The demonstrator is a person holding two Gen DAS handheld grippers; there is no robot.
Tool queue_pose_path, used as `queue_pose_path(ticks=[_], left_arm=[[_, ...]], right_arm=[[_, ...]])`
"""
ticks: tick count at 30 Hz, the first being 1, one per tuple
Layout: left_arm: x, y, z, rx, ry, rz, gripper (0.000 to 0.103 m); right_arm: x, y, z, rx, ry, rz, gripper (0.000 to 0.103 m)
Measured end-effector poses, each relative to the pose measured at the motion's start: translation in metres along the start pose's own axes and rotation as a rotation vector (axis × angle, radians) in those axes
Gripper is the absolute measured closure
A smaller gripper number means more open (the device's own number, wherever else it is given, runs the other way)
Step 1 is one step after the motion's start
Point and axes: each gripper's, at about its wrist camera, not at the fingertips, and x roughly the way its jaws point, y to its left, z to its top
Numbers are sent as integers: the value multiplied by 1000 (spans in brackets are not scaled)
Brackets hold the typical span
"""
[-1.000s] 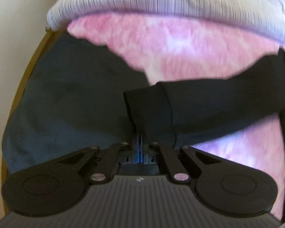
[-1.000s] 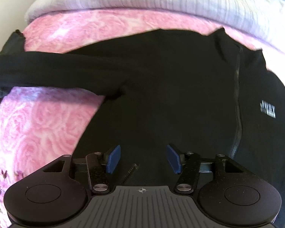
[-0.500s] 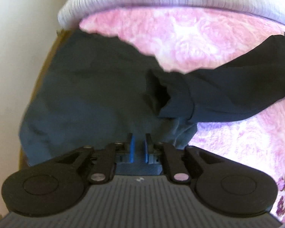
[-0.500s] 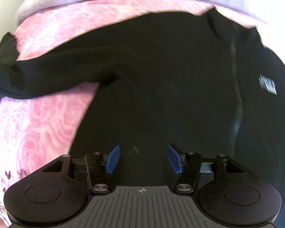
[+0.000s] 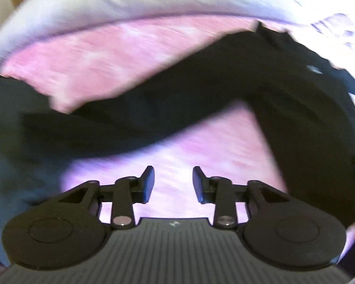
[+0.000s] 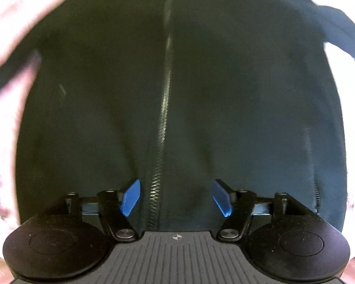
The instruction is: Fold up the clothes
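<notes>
Black jacket (image 6: 201, 82) spread flat on pink bed (image 5: 213, 146), left hand-held gripper (image 5: 173, 184) just opening, empty above the sheet, right hand-held gripper (image 6: 177, 197) widening, empty, over the zipper (image 6: 164, 108).

Right gripper (image 6: 176, 197) jaws apart above jacket zipper (image 6: 164, 108).

Each black gripper (image 5: 173, 184) (image 6: 176, 197) has blue pads, silver screws, ribbed grey housing.
</notes>
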Motion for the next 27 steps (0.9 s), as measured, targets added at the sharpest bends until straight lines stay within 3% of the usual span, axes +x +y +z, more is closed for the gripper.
queue_pose_path(ticks=[3,9,13,17,18,19,20,21,22,27], left_arm=[[9,-56,-26,2,68,-89,63],[34,-143,-76,-53,187,-116,57],[51,-176,-98,-123,222,-76,54],[61,-192,-116,-164,229,-27,54],[61,-193,-118,-168,219,-18,54],[61,-193,-119,-181,216,-20,64],[60,-191,-119,-201,219,-34,87],[59,-189,-118,-218,226,-53,94],[58,-188,-118,-223,231,-68,99],[27,-192,-119,-174,204,-143,101]], right_arm=[[-40,-48,-22,13,-108,-47,35],[-56,-167,-78,159,-78,-14,32],[-45,-222,-113,243,-45,115,32],[-27,-234,-138,242,-4,325,32],[-24,-233,-141,227,4,348,36],[-22,-232,-143,215,12,356,58],[-21,-233,-144,223,19,357,76],[-19,-234,-145,231,26,358,98],[-18,-236,-146,239,33,360,99],[-42,-247,-146,195,36,334,101]])
